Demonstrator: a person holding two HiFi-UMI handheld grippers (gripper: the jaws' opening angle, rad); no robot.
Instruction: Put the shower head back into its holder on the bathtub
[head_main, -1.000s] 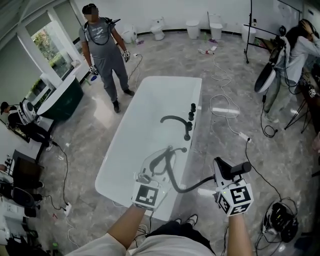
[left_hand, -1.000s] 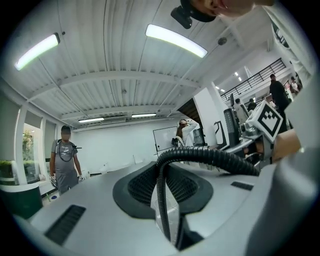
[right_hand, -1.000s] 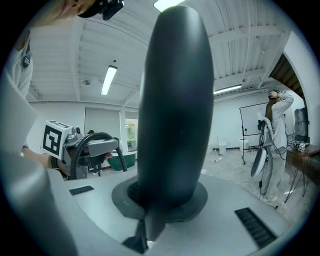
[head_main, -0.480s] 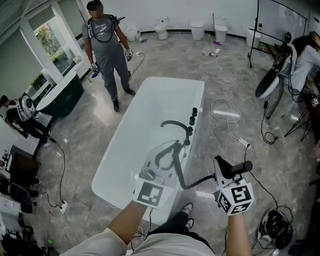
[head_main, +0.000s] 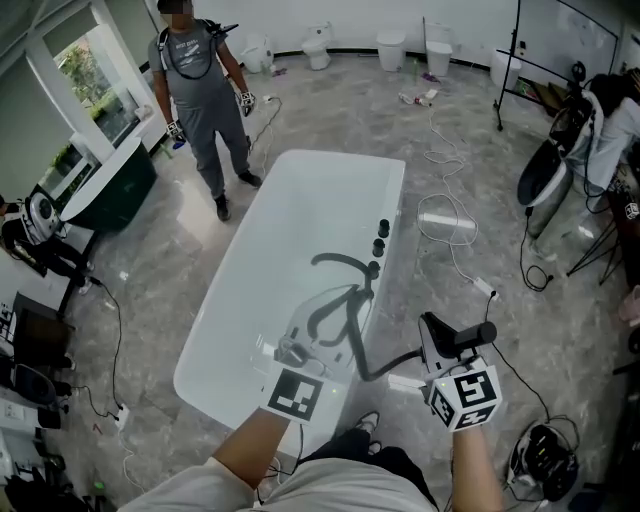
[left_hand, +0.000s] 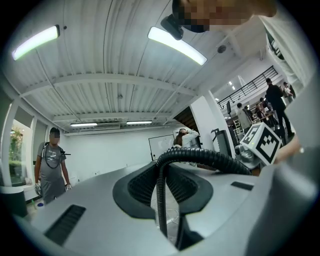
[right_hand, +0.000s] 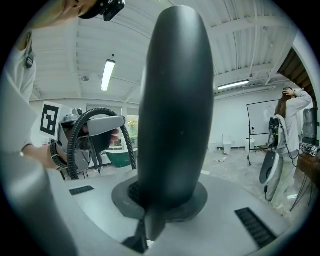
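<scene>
Evidently the shower head is clamped in the right gripper and its hose pinched in the left gripper, presumably so slack is controlled beside the bathtub.

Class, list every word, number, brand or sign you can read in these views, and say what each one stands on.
No words or numbers can be read in any view.
Left marker cube, right marker cube: black-and-white square patterns only, no letters.
Standing person's top: a pale print, too small to read.
Whiteboard: no writing can be made out.
</scene>
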